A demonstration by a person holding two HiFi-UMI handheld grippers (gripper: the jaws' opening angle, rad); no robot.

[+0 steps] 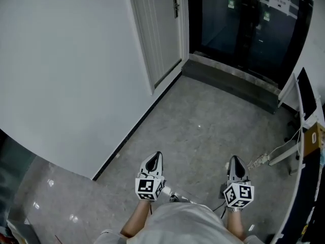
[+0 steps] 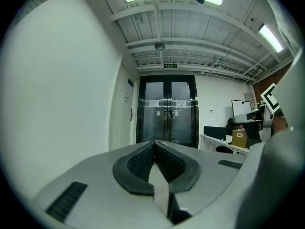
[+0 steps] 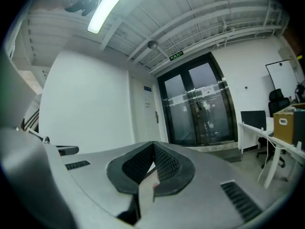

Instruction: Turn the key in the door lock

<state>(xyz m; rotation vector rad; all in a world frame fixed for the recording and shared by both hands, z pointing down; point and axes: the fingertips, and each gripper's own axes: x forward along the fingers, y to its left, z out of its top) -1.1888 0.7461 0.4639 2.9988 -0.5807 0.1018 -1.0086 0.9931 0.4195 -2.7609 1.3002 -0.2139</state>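
Left gripper (image 1: pixel 158 155), right gripper (image 1: pixel 234 159), grey floor (image 1: pixel 203 131), white door (image 1: pixel 167 29) beside glass doors (image 1: pixel 238 19)

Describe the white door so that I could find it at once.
Follow the long white wall to its far end. There, just left of the dark glass double doors, stands a white door; unlike them it is opaque, with a dark handle plate.

The left gripper (image 1: pixel 155 159) and right gripper (image 1: pixel 235 161) point forward side by side above the grey floor (image 1: pixel 203 126). Well ahead, a white door (image 1: pixel 165 32) with a dark handle (image 1: pixel 175 7) stands beside dark glass doors (image 1: pixel 244 22).
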